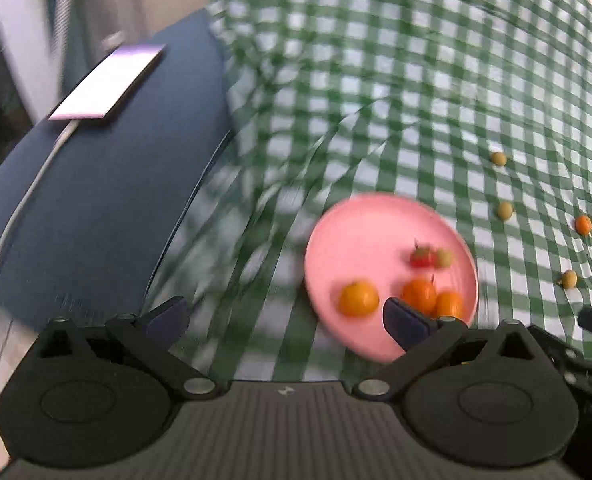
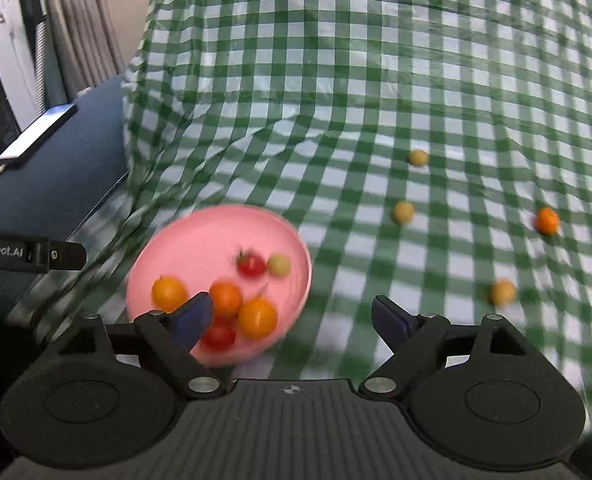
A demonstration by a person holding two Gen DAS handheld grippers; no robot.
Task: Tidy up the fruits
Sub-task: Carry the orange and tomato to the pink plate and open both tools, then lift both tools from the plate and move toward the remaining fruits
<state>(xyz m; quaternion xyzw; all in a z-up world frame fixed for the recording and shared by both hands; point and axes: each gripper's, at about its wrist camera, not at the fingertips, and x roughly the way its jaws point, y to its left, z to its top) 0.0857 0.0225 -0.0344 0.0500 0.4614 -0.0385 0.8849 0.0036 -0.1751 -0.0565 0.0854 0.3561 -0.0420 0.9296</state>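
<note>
- Six small fruits lie on the pink plate [image 2: 216, 236], among them a red tomato [image 2: 251, 265] and an orange one [image 2: 169, 293].
- Four more, including an orange fruit [image 2: 547, 221], sit scattered well apart on the green checked cloth [image 2: 336, 80].
- Left gripper [image 1: 286, 318] and right gripper [image 2: 292, 316] both hover spread wide, holding nothing.

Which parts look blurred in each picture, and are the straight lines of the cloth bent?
Left wrist view: strong motion blur on the checked cloth beside the pink plate. Right wrist view: milder blur, sharper toward the top; the cloth's lines curve in both views, from the fisheye lens.
</note>
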